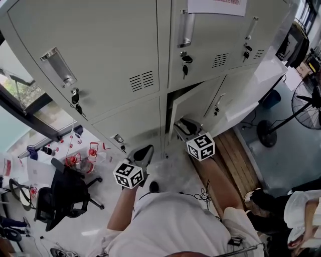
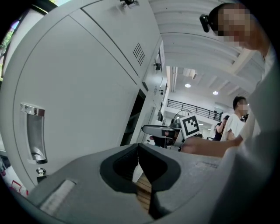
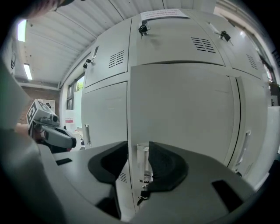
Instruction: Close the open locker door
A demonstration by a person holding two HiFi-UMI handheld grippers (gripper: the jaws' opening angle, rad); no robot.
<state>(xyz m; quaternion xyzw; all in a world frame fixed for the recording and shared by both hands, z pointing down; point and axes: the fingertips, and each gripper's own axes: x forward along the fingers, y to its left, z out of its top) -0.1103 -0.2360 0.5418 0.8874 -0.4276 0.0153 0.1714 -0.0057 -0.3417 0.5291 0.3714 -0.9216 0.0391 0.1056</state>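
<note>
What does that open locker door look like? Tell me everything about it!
The open locker door looks like pale grey painted metal, in the bottom row. It stands slightly ajar, a dark gap along its free edge. It has a recessed shiny handle with a key hanging below. The right gripper points at that handle, jaws apart; touch is unclear.

The head view shows six locker doors: three upper doors (image 1: 100, 50) and three lower ones, one of which, the open locker door (image 1: 195, 105), stands ajar. There are two claws, the left claw (image 1: 143, 153) and the right claw (image 1: 186, 125), each bearing one marker cube (image 1: 129, 174), so two cubes in all. On the floor (image 1: 286, 165) stand one black office chair (image 1: 62, 193) and one fan (image 1: 308, 108), and one paper sheet (image 1: 216, 6) is stuck to an upper door.
</note>
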